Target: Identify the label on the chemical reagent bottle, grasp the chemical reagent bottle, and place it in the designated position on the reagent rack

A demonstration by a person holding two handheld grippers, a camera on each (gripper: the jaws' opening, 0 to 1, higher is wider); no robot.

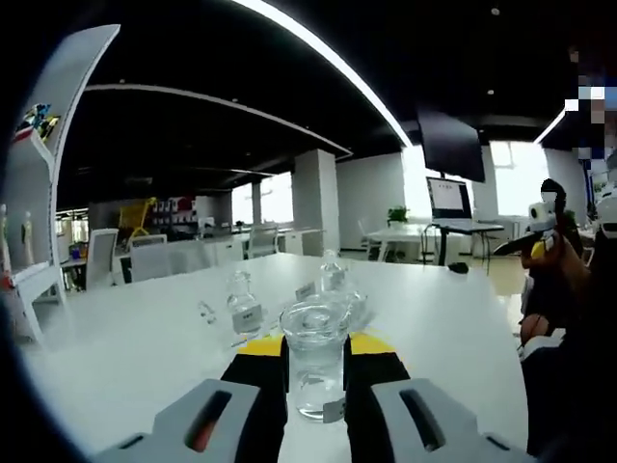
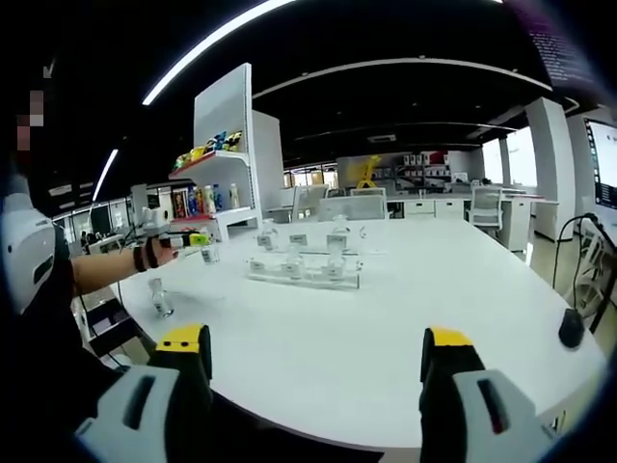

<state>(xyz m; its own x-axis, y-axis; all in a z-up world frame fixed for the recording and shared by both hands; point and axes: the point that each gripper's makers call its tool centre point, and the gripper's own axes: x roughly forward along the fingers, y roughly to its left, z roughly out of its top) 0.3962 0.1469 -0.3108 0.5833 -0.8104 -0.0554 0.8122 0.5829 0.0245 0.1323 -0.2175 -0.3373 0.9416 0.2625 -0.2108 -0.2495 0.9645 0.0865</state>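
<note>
In the left gripper view, a clear glass reagent bottle [image 1: 316, 362] with a small label at its base stands upright on the white table [image 1: 145, 357]. My left gripper [image 1: 316, 345] is shut on it, one yellow-tipped jaw on each side. Beyond it stand two more labelled bottles [image 1: 244, 306] [image 1: 333, 274]. In the right gripper view, the clear reagent rack [image 2: 304, 272] sits mid-table with several small bottles in it. My right gripper [image 2: 314, 340] is open well short of the rack, with nothing between its jaws. A lone small bottle [image 2: 159, 297] stands near the table's left edge.
A person's forearm with a dark wristband [image 2: 145, 256] reaches in from the left toward another bottle [image 2: 209, 253]. A white shelf unit [image 2: 227, 145] with coloured items stands behind. A black object [image 2: 572, 328] lies at the table's right edge. Chairs and desks stand beyond.
</note>
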